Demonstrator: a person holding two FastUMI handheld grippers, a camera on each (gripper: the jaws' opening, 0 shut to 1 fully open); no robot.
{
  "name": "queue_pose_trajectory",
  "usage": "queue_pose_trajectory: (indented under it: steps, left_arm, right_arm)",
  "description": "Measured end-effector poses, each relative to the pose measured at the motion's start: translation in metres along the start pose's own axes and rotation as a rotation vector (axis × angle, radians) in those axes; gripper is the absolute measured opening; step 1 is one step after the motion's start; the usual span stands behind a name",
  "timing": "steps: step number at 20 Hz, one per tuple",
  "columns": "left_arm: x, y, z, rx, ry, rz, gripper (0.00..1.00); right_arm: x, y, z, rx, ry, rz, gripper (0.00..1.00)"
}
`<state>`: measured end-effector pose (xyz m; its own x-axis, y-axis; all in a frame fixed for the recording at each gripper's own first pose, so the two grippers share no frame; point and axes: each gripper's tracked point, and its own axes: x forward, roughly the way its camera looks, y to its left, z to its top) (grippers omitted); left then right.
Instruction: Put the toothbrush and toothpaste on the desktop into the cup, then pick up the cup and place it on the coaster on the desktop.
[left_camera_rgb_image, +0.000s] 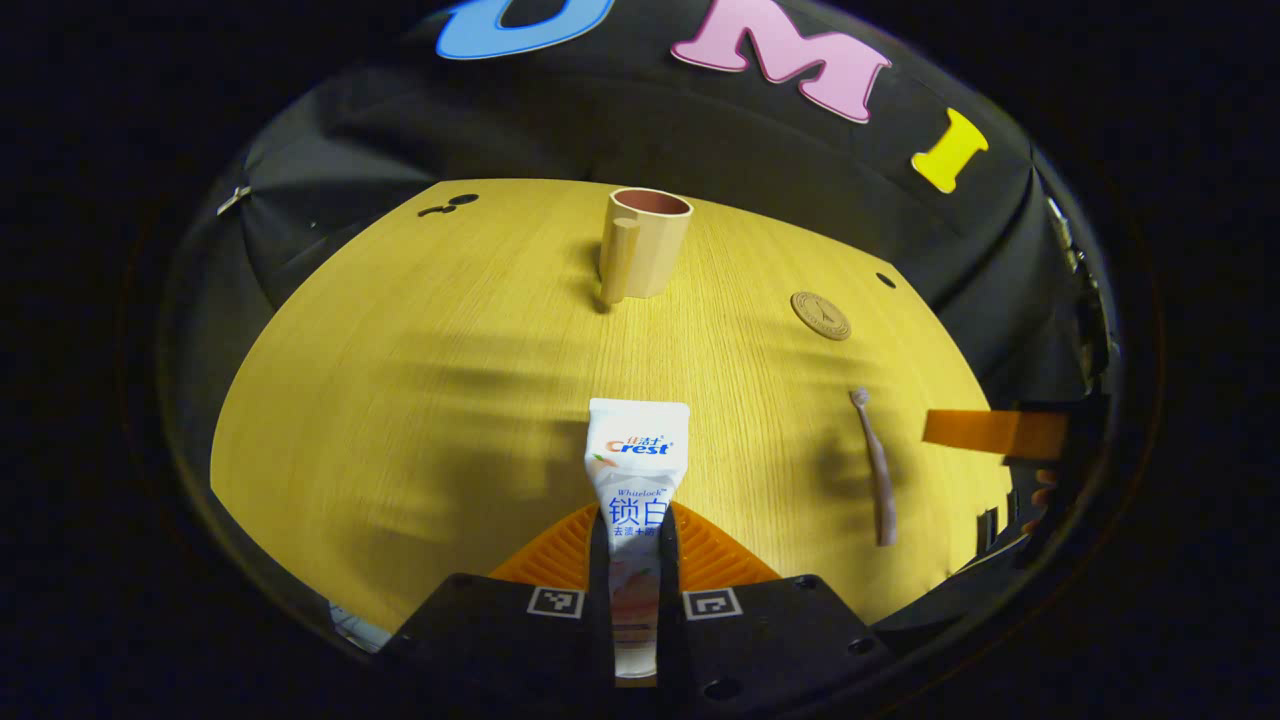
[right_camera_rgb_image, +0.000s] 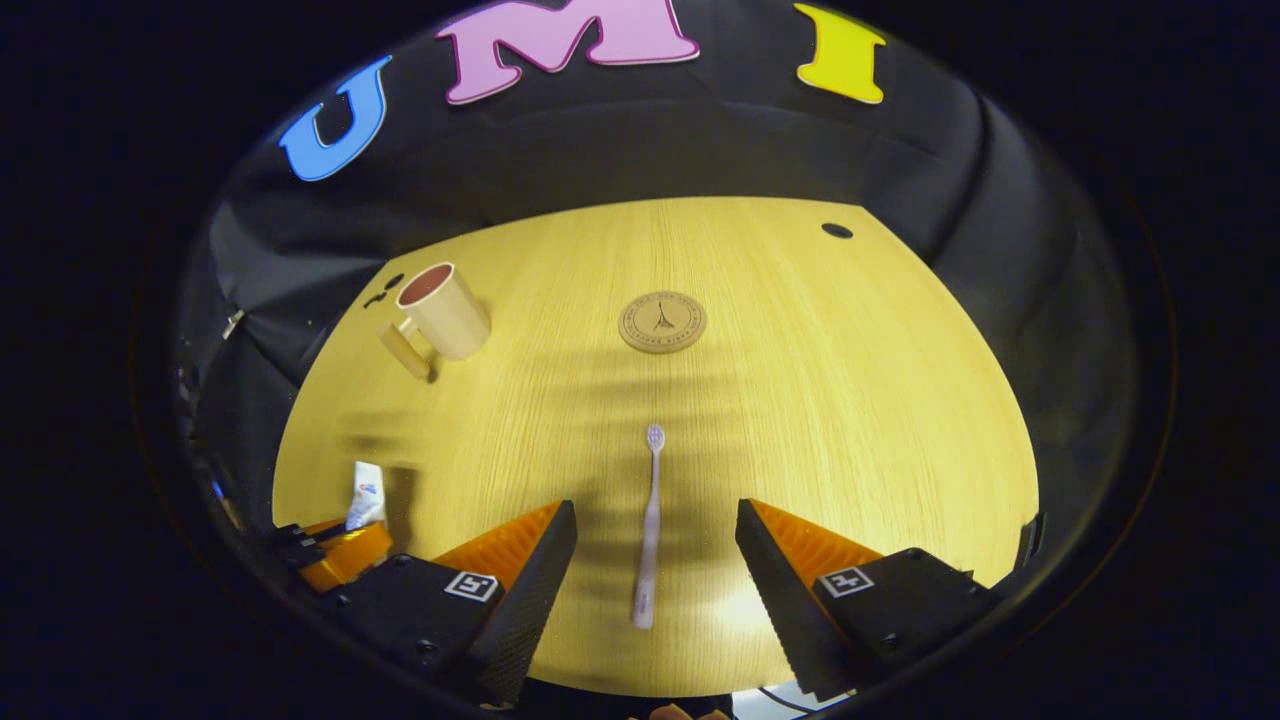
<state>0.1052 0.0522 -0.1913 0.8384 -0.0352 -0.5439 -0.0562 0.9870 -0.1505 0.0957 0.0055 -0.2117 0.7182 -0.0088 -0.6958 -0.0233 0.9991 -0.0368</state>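
Yellow wood-grain desk (right_camera_rgb_image: 850, 420) is carrying everything. Left gripper (left_camera_rgb_image: 636, 560) is clamping the toothpaste (left_camera_rgb_image: 637, 470) by its lower body, crimped end pointing forward toward the cup (left_camera_rgb_image: 645, 243). Tube is looking soft and light; a firm squeeze could dent it. Right gripper (right_camera_rgb_image: 655, 560) is hanging spread wide, straddling the toothbrush (right_camera_rgb_image: 650, 525) lying flat. Brush seems stiff, thin, slippery; mid-handle looks the best hold. Coaster (right_camera_rgb_image: 662, 321) is lying beyond the brush head.
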Motion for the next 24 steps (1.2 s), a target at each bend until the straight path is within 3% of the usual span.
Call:
queue_pose_trajectory:
  steps: [2,11,22,23,24]
  left_arm:
    - [-0.015,-0.001,-0.005,-0.045,-0.003,-0.010,0.22]
    - [-0.025,0.010,-0.002,-0.052,-0.007,0.016,0.22]
    - [-0.017,0.009,0.009,-0.090,-0.002,-0.004,0.22]
    - [-0.015,0.009,0.008,-0.099,0.001,-0.005,0.22]
    - [-0.015,0.009,0.009,-0.107,0.003,-0.006,0.22]
  right_arm:
    - [0.013,0.003,-0.007,-0.017,0.033,-0.011,0.99]
    - [0.055,0.007,-0.033,-0.068,0.158,-0.055,0.99]
    - [0.058,0.010,-0.051,-0.074,0.243,-0.064,0.98]
    - [0.059,0.010,-0.051,-0.071,0.239,-0.066,0.96]
    - [0.059,0.012,-0.052,-0.070,0.241,-0.066,0.74]
